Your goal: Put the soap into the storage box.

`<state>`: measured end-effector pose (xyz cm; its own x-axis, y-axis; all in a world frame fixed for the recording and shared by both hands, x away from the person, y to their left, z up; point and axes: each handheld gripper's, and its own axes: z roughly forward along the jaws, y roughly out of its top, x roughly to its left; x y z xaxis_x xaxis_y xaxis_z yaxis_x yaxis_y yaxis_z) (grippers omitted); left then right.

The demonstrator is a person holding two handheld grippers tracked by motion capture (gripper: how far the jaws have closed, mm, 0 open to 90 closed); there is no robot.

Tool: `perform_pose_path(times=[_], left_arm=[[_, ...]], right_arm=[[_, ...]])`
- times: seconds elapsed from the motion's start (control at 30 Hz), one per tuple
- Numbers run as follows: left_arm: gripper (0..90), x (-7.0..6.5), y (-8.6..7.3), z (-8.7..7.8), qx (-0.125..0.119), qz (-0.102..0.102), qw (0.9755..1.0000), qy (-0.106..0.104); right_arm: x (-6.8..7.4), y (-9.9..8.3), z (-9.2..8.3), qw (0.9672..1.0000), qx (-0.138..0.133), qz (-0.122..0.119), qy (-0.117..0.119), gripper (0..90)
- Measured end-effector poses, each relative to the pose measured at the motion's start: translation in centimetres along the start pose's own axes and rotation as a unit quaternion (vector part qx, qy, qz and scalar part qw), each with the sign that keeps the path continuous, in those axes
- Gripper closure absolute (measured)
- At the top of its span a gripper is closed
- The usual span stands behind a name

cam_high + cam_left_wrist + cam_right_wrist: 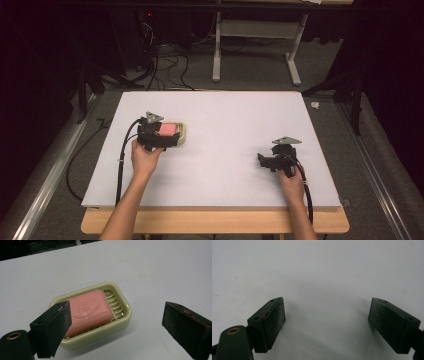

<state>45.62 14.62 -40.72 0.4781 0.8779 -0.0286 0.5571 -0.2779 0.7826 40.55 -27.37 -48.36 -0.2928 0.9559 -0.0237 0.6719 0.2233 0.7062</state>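
— What does the work rest on?

— A flat white board (225, 150) laid over a pale wooden table (215, 221), whose edge shows as a strip along the near side. The board is matte and plain.

— And the room around it?

— Dim. Grey carpet floor (250, 70) lies beyond the far edge, with a tangle of black cables (165, 65) at far left and the grey metal legs of another table (255, 45) at far centre. Metal rails (45, 185) run along the floor on both sides.

— Where is the thing being worked on?

— A pink oblong bar of soap (87, 311) lies in a cream, round-cornered plastic soap dish (125, 317), on the left half of the board, about midway between near and far. The soap sits toward one end of the dish, leaving the ribbed floor bare at the other.

— The left gripper (112, 325)?

— Held just over the dish, jaws spread wide. One jaw overlaps the soap's end in the left gripper view; the other stands well clear beside the dish. Whether any pad touches, I cannot tell.

— And the right gripper (272, 161)?

— On the right half of the board, nearer the near edge, well apart from the dish. Its jaws are also wide apart over bare white surface, holding nothing.
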Motion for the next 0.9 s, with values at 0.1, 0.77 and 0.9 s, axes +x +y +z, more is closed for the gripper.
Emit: perform_pose_path(times=[0.1, 0.77, 0.9], left_arm=[[9.8, -0.1, -0.1, -0.3, 0.000, 0.001, 1.0000, -0.004], [11.5, -1.3, -0.8, -1.7, -0.013, 0.007, 0.9993, -0.033], [11.7, -1.4, -1.1, -1.8, -0.011, 0.009, 0.9993, -0.035]], right_arm=[[0.0, 0.0, 0.0, 1.0000, 0.000, 0.000, 0.000, 14.6], [0.0, 0.0, 0.0, 1.0000, 0.000, 0.000, 0.000, 14.6], [0.0, 0.0, 0.0, 1.0000, 0.000, 0.000, 0.000, 14.7]])
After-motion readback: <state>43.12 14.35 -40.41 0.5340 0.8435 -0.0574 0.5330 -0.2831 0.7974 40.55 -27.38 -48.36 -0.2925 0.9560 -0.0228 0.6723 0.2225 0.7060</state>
